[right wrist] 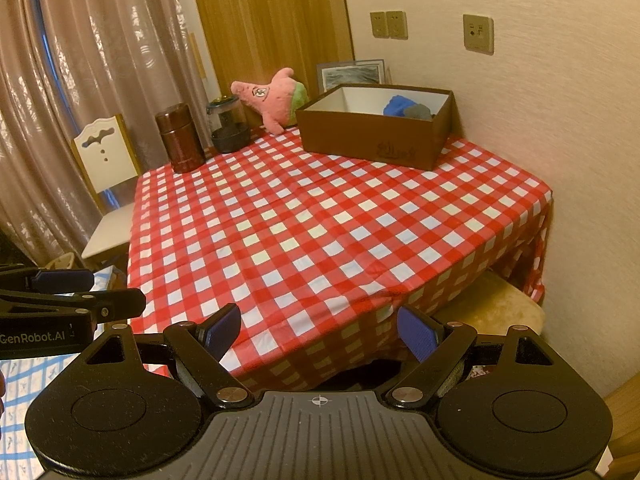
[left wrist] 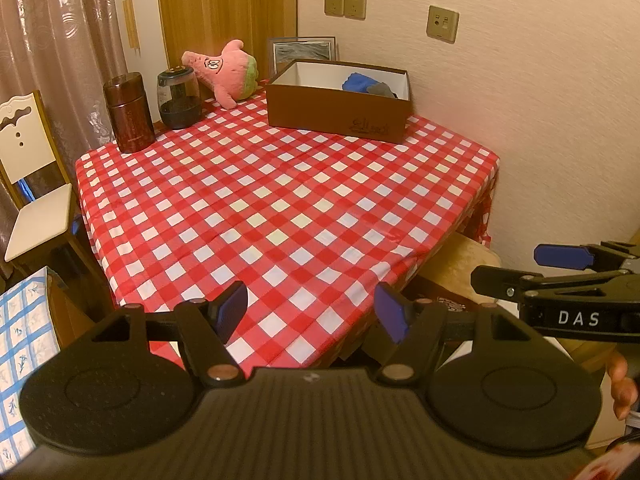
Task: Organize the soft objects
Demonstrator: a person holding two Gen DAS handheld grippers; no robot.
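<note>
A pink plush star toy [left wrist: 224, 72] with a green part lies at the far left corner of the checked table [left wrist: 280, 200]; it also shows in the right wrist view [right wrist: 272, 98]. A brown cardboard box [left wrist: 340, 108] stands at the far right, also in the right wrist view [right wrist: 376, 136], holding a blue soft item [left wrist: 358, 82] and a grey soft item [left wrist: 382, 90]. My left gripper [left wrist: 312, 316] is open and empty over the table's near edge. My right gripper [right wrist: 320, 334] is open and empty, also at the near edge, and appears from the side in the left wrist view [left wrist: 560, 268].
A dark red canister [left wrist: 128, 112] and a dark-lidded glass jar [left wrist: 178, 98] stand at the table's left back. A framed picture [left wrist: 304, 52] leans on the wall behind the box. A white chair [left wrist: 32, 184] stands left; a cushioned stool [right wrist: 492, 312] sits under the table's right corner.
</note>
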